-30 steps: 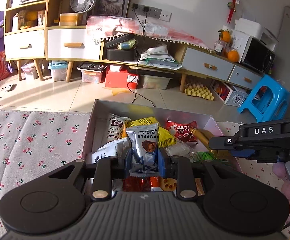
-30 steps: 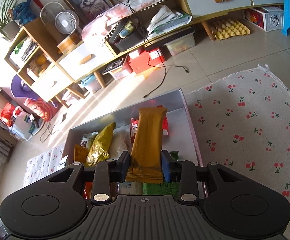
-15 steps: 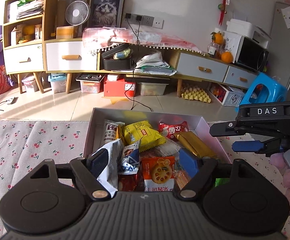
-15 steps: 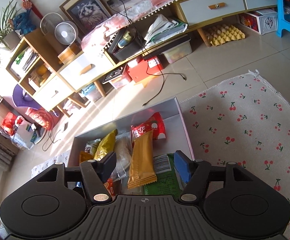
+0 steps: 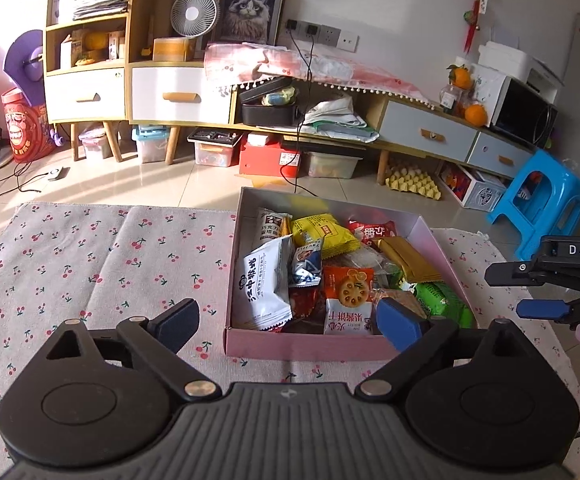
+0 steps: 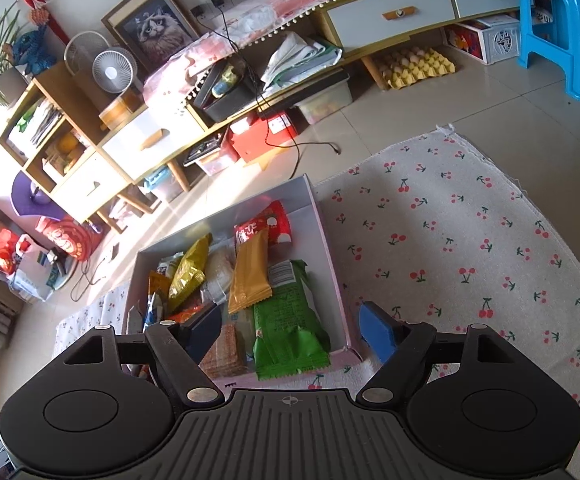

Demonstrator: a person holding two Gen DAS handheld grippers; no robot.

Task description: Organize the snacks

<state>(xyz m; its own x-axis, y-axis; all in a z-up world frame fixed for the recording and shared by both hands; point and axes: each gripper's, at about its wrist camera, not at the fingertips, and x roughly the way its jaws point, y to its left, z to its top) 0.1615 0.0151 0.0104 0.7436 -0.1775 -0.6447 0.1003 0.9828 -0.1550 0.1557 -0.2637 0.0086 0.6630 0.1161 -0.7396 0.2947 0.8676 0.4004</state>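
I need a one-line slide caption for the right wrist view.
Open right gripper above pink box filled with snack packets on cherry-print cloth.

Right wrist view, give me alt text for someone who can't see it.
An open, empty right gripper hangs over the near end of a pink cardboard box packed with snack packets, a gold wrapper and a green bag uppermost. The box sits on a cherry-print cloth.

Each matte black plastic claw, left (image 5: 286,326) and right (image 6: 290,330), has a ribbed grey base, round side discs, silver pivot screws and blue pads (image 5: 400,322); one carries white "DAS" lettering.
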